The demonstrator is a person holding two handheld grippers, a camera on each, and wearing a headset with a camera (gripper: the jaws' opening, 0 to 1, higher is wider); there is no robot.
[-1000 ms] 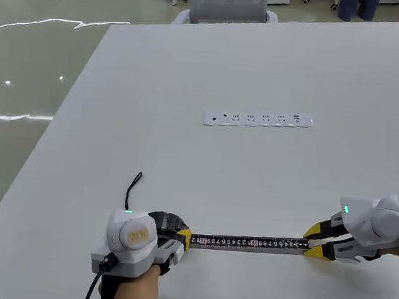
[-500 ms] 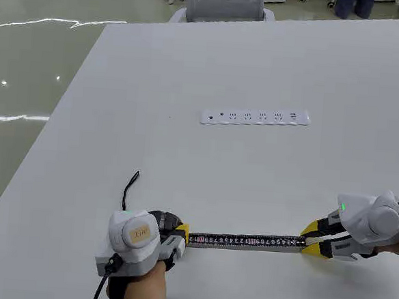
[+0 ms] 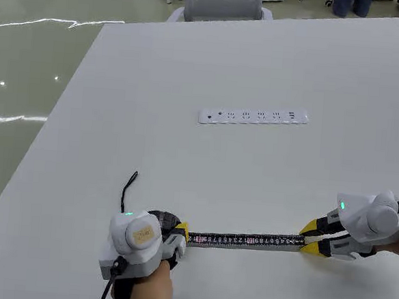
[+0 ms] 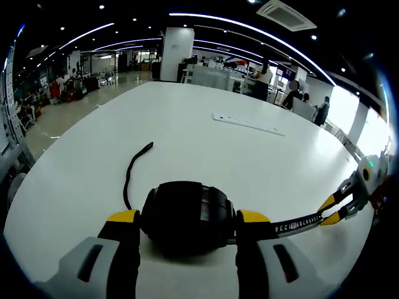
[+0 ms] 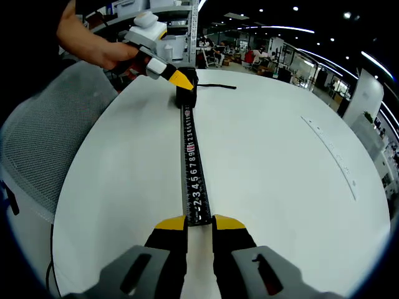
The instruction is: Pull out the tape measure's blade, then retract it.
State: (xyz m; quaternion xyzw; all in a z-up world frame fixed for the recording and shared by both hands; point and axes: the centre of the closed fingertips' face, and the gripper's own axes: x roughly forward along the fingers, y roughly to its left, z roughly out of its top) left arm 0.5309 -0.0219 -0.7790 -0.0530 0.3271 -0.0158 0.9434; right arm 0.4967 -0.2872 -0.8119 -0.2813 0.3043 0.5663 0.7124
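Observation:
A black round tape measure case [image 4: 187, 215] [image 3: 169, 223] sits on the white table, clamped between the yellow-tipped jaws of my left gripper [image 4: 187, 219] [image 3: 172, 240]. Its wrist strap [image 3: 127, 187] [image 4: 132, 172] trails behind on the table. The dark numbered blade [image 3: 244, 240] [image 5: 191, 169] stretches out flat along the table to my right gripper [image 3: 310, 238] [image 5: 199, 223], which is shut on the blade's end. In the right gripper view the case [image 5: 186, 92] and the left gripper lie at the far end of the blade.
A white power strip [image 3: 254, 116] [image 4: 248, 124] [image 5: 330, 152] lies mid-table beyond the blade. The table's left edge [image 3: 58, 112] drops to a glossy floor. A grey chair [image 3: 222, 2] stands at the far end.
The blade's visible length has shortened slightly as my right gripper drifted a little toward the case; the left gripper keeps holding the case in place.

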